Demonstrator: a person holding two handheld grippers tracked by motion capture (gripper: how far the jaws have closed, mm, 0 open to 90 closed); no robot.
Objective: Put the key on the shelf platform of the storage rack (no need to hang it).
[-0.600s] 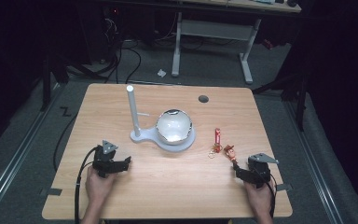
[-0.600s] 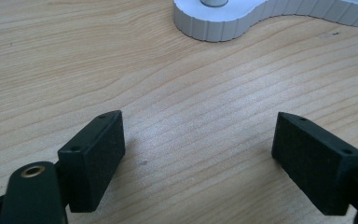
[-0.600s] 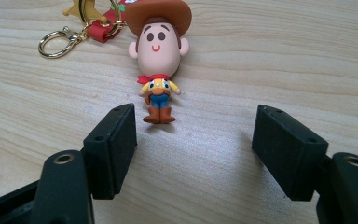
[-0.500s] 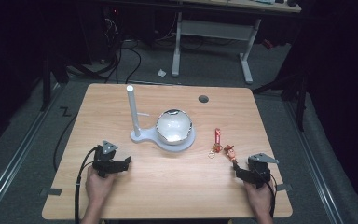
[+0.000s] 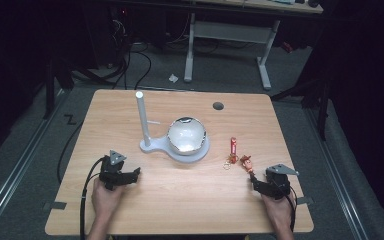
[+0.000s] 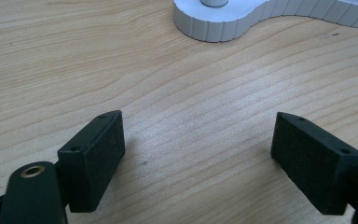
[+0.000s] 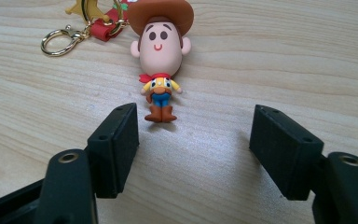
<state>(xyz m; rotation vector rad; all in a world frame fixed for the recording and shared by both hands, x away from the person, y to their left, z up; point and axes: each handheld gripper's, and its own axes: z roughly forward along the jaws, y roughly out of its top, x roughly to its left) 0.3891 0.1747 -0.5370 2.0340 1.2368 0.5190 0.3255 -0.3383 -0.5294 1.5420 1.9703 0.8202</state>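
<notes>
Two grippers rest low over the table (image 5: 190, 200). Right gripper (image 7: 193, 135) has its jaws wide apart, holding nothing; the cowboy keychain (image 7: 161, 51) lies just ahead of them. Left gripper (image 6: 198, 149) is also spread wide and empty.

Looking like a lab or workshop: wooden desk (image 5: 180, 210) standing on grey carpet (image 5: 25, 165), cables (image 5: 125, 60) trailing beyond its far edge, another bench's metal legs (image 5: 265, 55) showing behind.
</notes>
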